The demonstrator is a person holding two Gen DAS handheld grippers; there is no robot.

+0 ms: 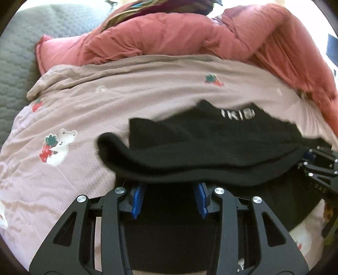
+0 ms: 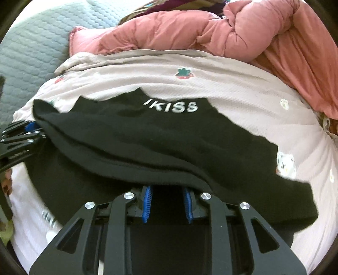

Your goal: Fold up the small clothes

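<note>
A black garment [image 1: 211, 143] [image 2: 147, 137] with white "IKISS" lettering lies on a pale bed cover [image 1: 126, 95] [image 2: 253, 95] printed with bears and strawberries. Its near edge is raised and rolled forward into a thick fold over the rest of the cloth. My left gripper [image 1: 169, 186] grips that fold at its left part, fingertips buried under the black fabric, blue pads [image 1: 138, 198] showing. My right gripper [image 2: 168, 190] grips the same fold further right, tips hidden by cloth too. Each gripper appears at the edge of the other's view: right gripper [image 1: 316, 167], left gripper [image 2: 23, 135].
A bunched pink duvet [image 1: 169, 38] [image 2: 253, 31] lies along the far side of the cover. A grey-blue quilted surface [image 1: 21, 52] [image 2: 31, 42] sits at the far left. Multicoloured fabric [image 1: 137, 10] peeks over the duvet.
</note>
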